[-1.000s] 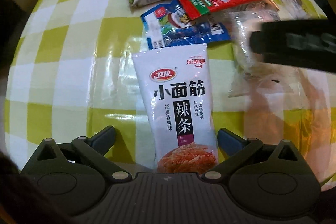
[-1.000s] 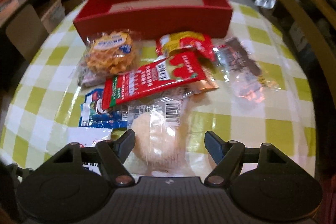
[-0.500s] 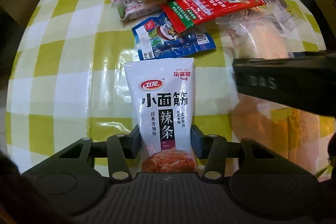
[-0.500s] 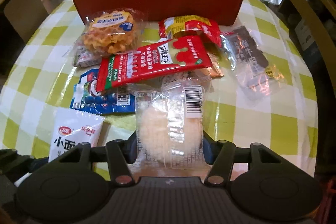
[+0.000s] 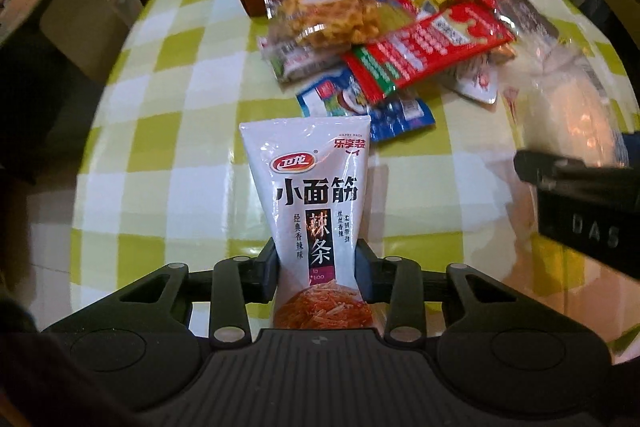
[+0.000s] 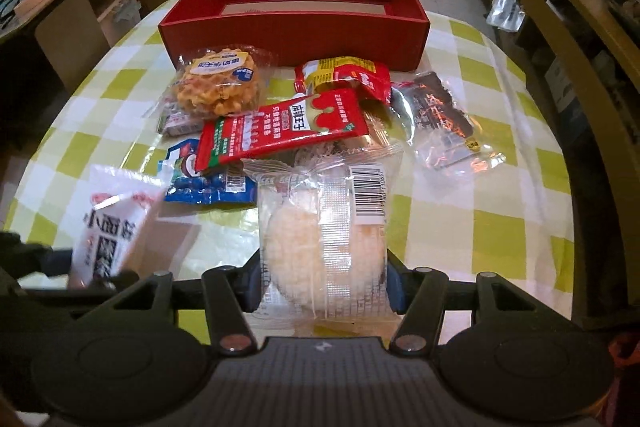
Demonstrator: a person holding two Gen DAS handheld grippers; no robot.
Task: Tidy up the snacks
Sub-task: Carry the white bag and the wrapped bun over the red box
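Observation:
My left gripper (image 5: 316,271) is shut on a white spicy-strip packet (image 5: 312,187) and holds it lifted above the table; it also shows in the right wrist view (image 6: 112,223). My right gripper (image 6: 320,283) is shut on a clear-wrapped round bun (image 6: 324,227), also raised; it shows blurred in the left wrist view (image 5: 568,107). A red open box (image 6: 292,27) stands at the table's far side. Before it lie a waffle pack (image 6: 218,87), a red sachet (image 6: 280,131), a blue sachet (image 6: 204,179), a red-yellow pack (image 6: 348,75) and a dark clear pack (image 6: 440,115).
The round table has a yellow-green checked cloth (image 6: 500,227). Chairs (image 6: 560,39) and shelves stand around it. The right gripper's body (image 5: 580,215) shows at the right of the left wrist view.
Both grippers closed on their packets a half second ago and have since lifted them off the table. The red box has come further into view.

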